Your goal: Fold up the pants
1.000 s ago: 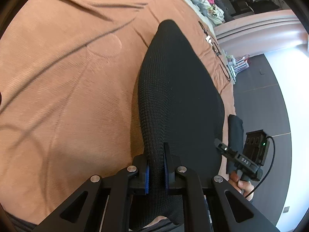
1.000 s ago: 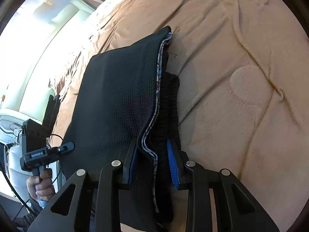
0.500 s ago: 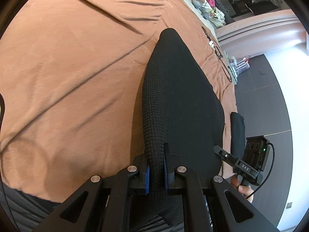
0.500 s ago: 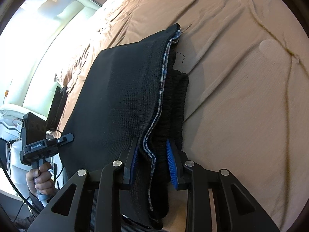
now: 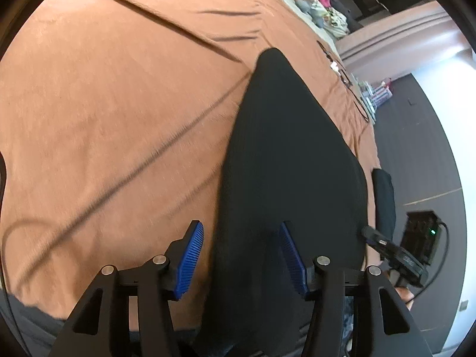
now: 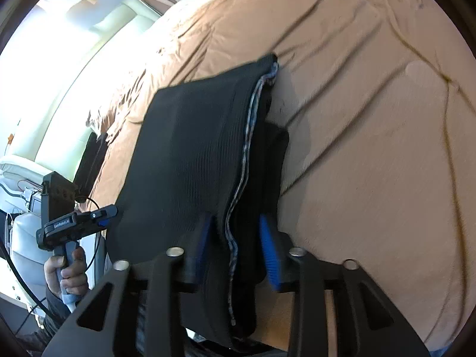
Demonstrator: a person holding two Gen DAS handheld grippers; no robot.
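Observation:
The black knit pants [image 5: 291,160] lie folded on the brown bedspread [image 5: 119,104], stretching away from me. My left gripper [image 5: 242,260] is open, its blue pads wide apart on either side of the near fabric edge. In the right wrist view the pants [image 6: 193,160] show stacked layers with a grey inner seam. My right gripper [image 6: 235,244] has its pads either side of the waistband edge, partly spread. Each view shows the other gripper [image 6: 77,223] beside the pants, as does the left wrist view [image 5: 395,253].
The bedspread [image 6: 372,119] has long creases. Clothes and toys [image 5: 315,3] lie at the bed's far end, cables [image 5: 351,89] near its edge. Dark floor [image 5: 431,148] lies to the right. A white chair [image 6: 26,232] stands left.
My left gripper has opened and let go of the pants edge. My right gripper's pads have spread wider. The pants have settled lower onto the bed.

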